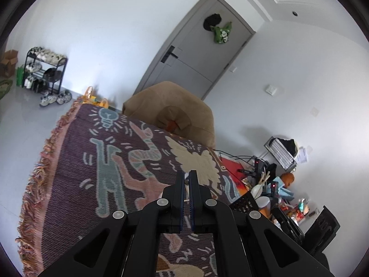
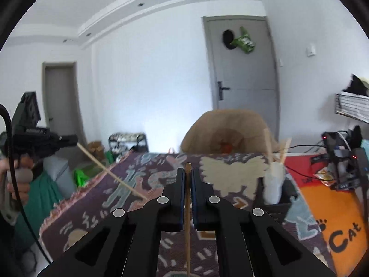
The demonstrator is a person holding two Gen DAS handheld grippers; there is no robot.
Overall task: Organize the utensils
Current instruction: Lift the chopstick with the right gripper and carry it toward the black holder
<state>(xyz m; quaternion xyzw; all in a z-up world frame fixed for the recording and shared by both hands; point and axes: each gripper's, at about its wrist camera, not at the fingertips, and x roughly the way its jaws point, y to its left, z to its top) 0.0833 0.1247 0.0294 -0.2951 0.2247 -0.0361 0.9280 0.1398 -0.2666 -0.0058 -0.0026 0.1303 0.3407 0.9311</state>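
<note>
My right gripper (image 2: 188, 173) is shut on a wooden chopstick (image 2: 188, 219) that stands upright between the pads above the patterned cloth (image 2: 96, 212). My left gripper (image 2: 69, 140) shows at the left of the right wrist view, shut on a second chopstick (image 2: 110, 173) that slants down toward the cloth. In the left wrist view the left gripper (image 1: 186, 175) has its jaws nearly together and the chopstick is hidden. A white cup (image 2: 274, 184) with wooden utensils stands in a black basket (image 2: 286, 196) at the right; it also shows in the left wrist view (image 1: 257, 190).
A tan beanbag chair (image 2: 230, 131) sits behind the cloth-covered table. Cables, black devices and snack packets (image 2: 341, 161) crowd the right side, on an orange "Cat" mat (image 2: 334, 219). A shoe rack (image 1: 43, 69) stands by the far wall. A grey door (image 2: 244, 64) is behind.
</note>
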